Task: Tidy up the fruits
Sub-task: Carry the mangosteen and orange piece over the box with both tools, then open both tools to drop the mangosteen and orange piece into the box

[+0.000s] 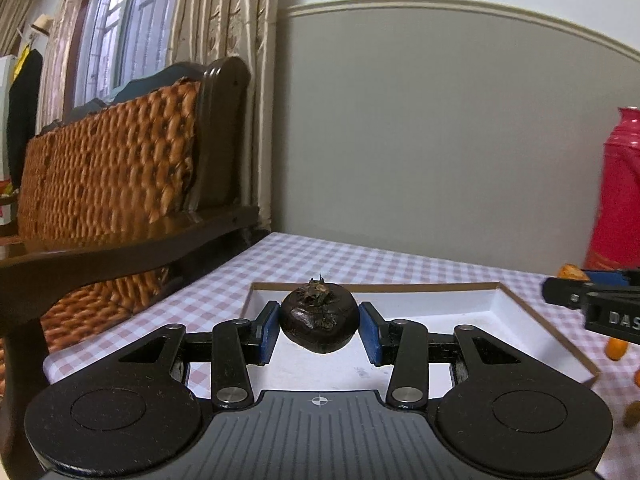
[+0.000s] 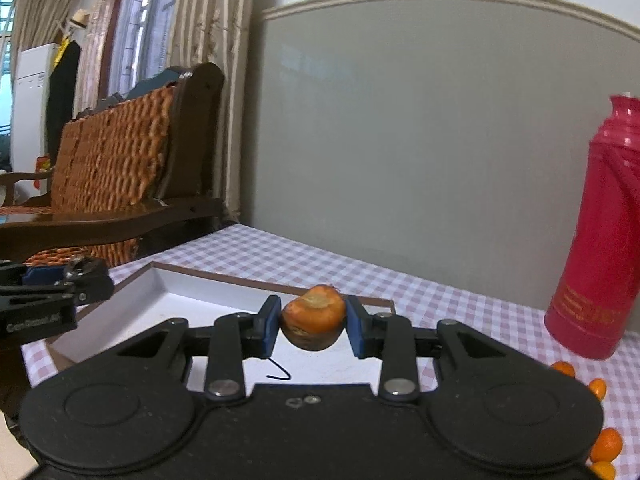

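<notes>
My left gripper [image 1: 319, 326] is shut on a dark brown water chestnut [image 1: 319, 317] and holds it above the shallow white tray [image 1: 500, 300]. My right gripper [image 2: 313, 326] is shut on an orange carrot chunk [image 2: 314, 316] above the same tray [image 2: 168, 286]. The right gripper shows at the right edge of the left wrist view [image 1: 600, 304]. The left gripper shows at the left edge of the right wrist view [image 2: 48, 292]. Small orange kumquats [image 2: 606, 446] lie on the checked tablecloth [image 2: 460, 300] to the right of the tray.
A tall red thermos [image 2: 600, 240] stands at the table's back right, also in the left wrist view [image 1: 618, 192]. A wooden chair with a woven back [image 1: 112, 168] stands against the table's left side. A grey wall runs behind the table.
</notes>
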Available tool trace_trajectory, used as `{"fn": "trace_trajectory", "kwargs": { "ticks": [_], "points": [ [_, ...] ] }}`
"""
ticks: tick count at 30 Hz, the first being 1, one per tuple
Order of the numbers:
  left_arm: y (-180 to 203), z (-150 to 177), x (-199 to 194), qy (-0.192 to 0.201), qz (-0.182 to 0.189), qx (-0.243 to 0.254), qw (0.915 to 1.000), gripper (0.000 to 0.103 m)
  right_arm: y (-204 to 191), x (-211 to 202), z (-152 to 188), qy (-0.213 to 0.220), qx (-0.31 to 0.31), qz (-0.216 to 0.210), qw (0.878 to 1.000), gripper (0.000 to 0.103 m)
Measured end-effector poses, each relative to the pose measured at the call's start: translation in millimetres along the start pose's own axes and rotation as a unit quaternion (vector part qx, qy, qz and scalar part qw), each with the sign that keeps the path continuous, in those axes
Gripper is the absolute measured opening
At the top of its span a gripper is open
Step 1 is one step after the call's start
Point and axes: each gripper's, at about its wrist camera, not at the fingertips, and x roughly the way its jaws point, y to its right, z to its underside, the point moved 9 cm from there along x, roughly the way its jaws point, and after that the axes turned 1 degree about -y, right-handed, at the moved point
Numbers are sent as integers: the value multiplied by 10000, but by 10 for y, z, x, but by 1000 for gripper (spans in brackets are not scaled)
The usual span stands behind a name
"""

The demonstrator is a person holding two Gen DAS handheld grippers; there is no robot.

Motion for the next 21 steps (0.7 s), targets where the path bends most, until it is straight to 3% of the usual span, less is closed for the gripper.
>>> {"fn": "trace_trajectory", "kwargs": {
  "ticks": [19,20,21],
  "points": [
    [-263,73,490,-325,-265,-268,9988,43,200,585,36,-435,125,83,9989,26],
    [-266,88,504,-348,-270,-272,9987,59,204,596,21,-409,109,67,9991,28],
    [-284,92,501,-325,-350,-293,9984,80,216,603,5,-372,82,108,9992,53]
  ]
}}
